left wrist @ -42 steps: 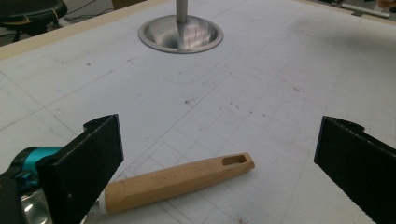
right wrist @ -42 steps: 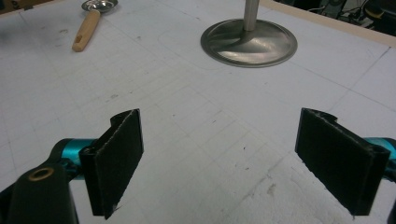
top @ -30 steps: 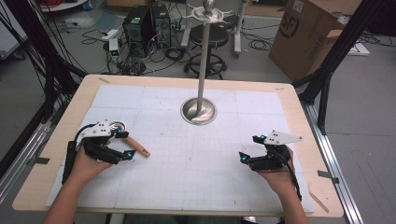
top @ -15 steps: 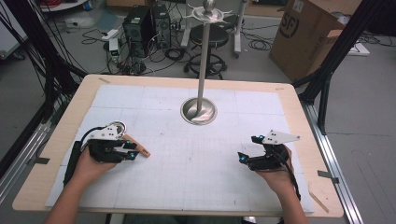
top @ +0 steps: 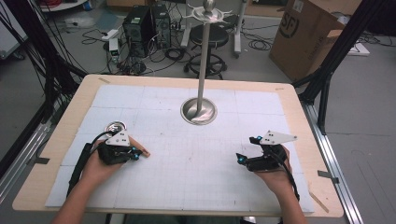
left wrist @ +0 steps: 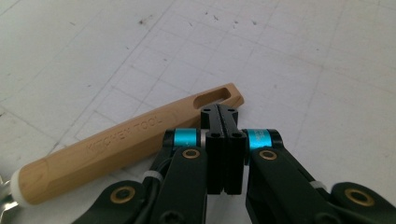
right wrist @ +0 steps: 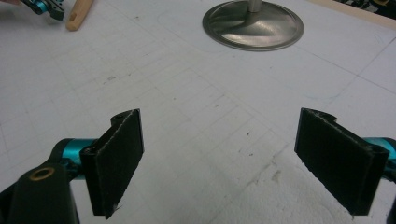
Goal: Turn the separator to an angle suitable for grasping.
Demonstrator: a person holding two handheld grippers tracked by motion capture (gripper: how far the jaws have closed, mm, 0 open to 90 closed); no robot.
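A kitchen tool with a wooden handle (top: 141, 149) and a round metal head (top: 116, 127) lies at the table's left. My left gripper (top: 136, 156) rests right beside the handle, on its near side. In the left gripper view the jaws are pressed together with nothing between them, and the handle (left wrist: 121, 149), stamped KITCHEN TOOL, lies just to their left, its slotted end by the tips of my left gripper (left wrist: 219, 109). My right gripper (top: 239, 160) sits low at the table's right, its pads (right wrist: 116, 158) wide apart over bare mat, my right gripper (right wrist: 219, 158) holding nothing.
A tall metal stand with a round base (top: 198, 112) and hooked top (top: 208, 11) rises at the table's back middle; its base (right wrist: 252, 23) lies ahead of my right gripper. A cardboard box (top: 308, 32) and computers (top: 144, 23) stand on the floor beyond.
My left hand has drawn back a little toward the near edge, uncovering the tool's round metal head. The right gripper has hardly moved.
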